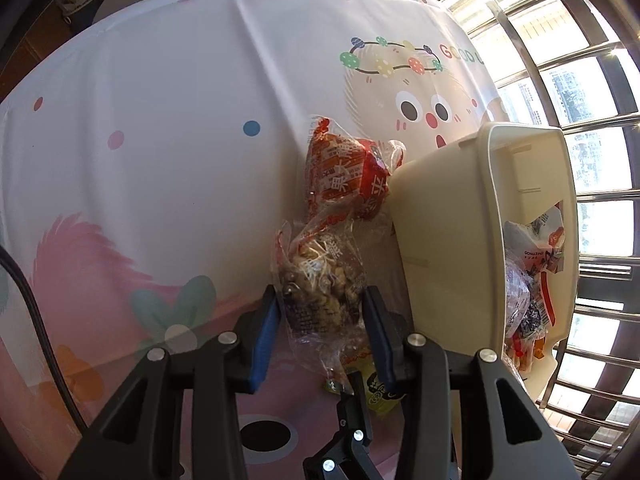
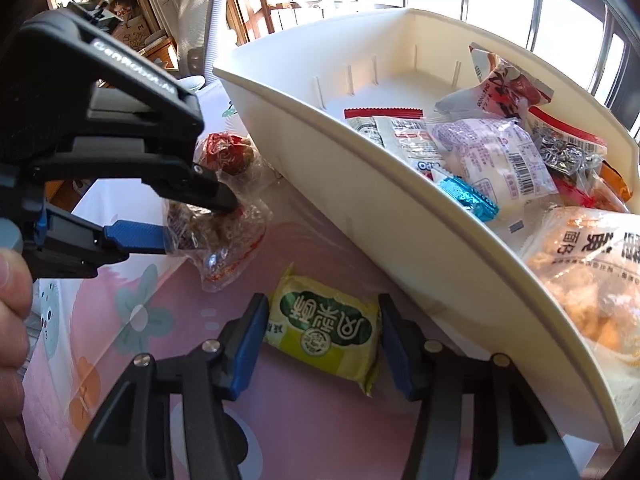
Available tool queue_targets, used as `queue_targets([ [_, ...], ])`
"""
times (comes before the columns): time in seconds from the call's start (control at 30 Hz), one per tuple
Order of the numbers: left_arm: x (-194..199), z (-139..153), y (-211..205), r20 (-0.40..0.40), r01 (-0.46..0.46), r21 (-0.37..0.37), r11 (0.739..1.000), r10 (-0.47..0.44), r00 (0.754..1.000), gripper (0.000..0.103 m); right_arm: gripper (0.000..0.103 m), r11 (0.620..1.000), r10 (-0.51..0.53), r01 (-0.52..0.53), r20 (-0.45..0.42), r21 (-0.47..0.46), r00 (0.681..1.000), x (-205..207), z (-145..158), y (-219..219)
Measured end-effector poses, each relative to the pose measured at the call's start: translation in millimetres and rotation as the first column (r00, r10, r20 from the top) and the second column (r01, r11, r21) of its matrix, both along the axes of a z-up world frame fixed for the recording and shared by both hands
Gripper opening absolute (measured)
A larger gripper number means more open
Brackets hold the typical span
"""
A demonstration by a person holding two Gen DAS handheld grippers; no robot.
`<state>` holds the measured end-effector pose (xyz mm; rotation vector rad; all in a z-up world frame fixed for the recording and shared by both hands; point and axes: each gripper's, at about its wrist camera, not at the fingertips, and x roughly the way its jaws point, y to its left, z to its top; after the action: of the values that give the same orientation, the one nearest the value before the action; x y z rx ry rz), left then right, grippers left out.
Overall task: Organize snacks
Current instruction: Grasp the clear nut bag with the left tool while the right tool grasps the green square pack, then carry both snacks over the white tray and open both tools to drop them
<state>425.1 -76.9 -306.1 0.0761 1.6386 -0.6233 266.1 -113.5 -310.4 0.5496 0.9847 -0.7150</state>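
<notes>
Looking along the left gripper [image 1: 322,320]: blue-padded fingers [image 1: 264,340] closed against both sides of a clear packet of brown snack pieces [image 1: 320,276], grasping it just above the cartoon-printed tablecloth [image 1: 160,120]. Beyond it, a red-and-orange printed snack bag [image 1: 344,172] lying on the cloth, touching the outer wall of the cream plastic bin [image 1: 440,240]. Inside the bin, to the right, several packets visible past the rim, a white one [image 1: 536,240] uppermost. A corner of a yellow-green packet [image 1: 380,396] showing under the fingers. Barred window [image 1: 580,60] behind.

Looking along the right gripper [image 2: 322,338]: fingers spread wide, released, flanking but not pressing the yellow-green packet [image 2: 324,332], flat on the pink cloth [image 2: 300,420] just beside the bin [image 2: 400,208]. Left gripper [image 2: 196,218] at upper left, clamped on the clear packet [image 2: 224,240]; part of a hand [image 2: 12,312] at the left edge. Red snack bag [image 2: 224,152] behind. Bin contents: white barcoded packet [image 2: 492,156], blue foil piece [image 2: 468,196], large orange-tinted bag [image 2: 592,276], others.
</notes>
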Motion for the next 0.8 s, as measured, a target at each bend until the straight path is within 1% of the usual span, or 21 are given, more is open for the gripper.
queue_targets([
  [0.17, -2.1, 18.3, 23.9, 0.017, -0.040, 0.005, 0.999, 0.040, 0.999, 0.040, 0.053, 0.997, 0.051, -0.049, -0.026, 0.052, 0.998, 1.9, 1.8, -2.2],
  [0.27, -8.4, 30.2, 37.1, 0.027, -0.057, 0.022, 0.998, 0.056, 0.998, 0.040, 0.053, 0.991, 0.066, -0.059, -0.054, 0.122, 0.996, 4.1, 2.5, -4.6],
  [0.4, -20.9, 49.0, 56.4, 0.041, -0.071, 0.036, 0.997, 0.070, 0.997, 0.040, 0.053, 0.973, 0.102, -0.081, -0.085, 0.214, 0.991, 4.4, 4.5, -8.2],
  [0.47, -29.8, 60.2, 66.0, 0.056, -0.077, 0.043, 0.996, 0.075, 0.996, 0.040, 0.053, 0.961, 0.115, -0.087, -0.094, 0.262, 0.989, -1.8, 5.6, -6.0],
  [0.57, -44.3, 76.0, 81.2, 0.083, -0.089, 0.042, 0.995, 0.086, 0.993, 0.040, 0.053, 0.941, 0.144, -0.111, -0.082, 0.319, 0.986, -12.8, 10.8, 3.7],
  [0.7, -66.7, 94.4, 100.5, 0.103, -0.113, 0.032, 0.993, 0.109, 0.989, 0.040, 0.053, 0.929, 0.220, -0.192, -0.053, 0.317, 0.974, -25.8, 30.3, 15.9],
  [0.8, -85.1, 105.2, 115.6, 0.110, -0.135, 0.017, 0.991, 0.132, 0.985, 0.040, 0.053, 0.918, 0.269, -0.249, -0.023, 0.310, 0.963, -38.2, 50.7, 34.3],
])
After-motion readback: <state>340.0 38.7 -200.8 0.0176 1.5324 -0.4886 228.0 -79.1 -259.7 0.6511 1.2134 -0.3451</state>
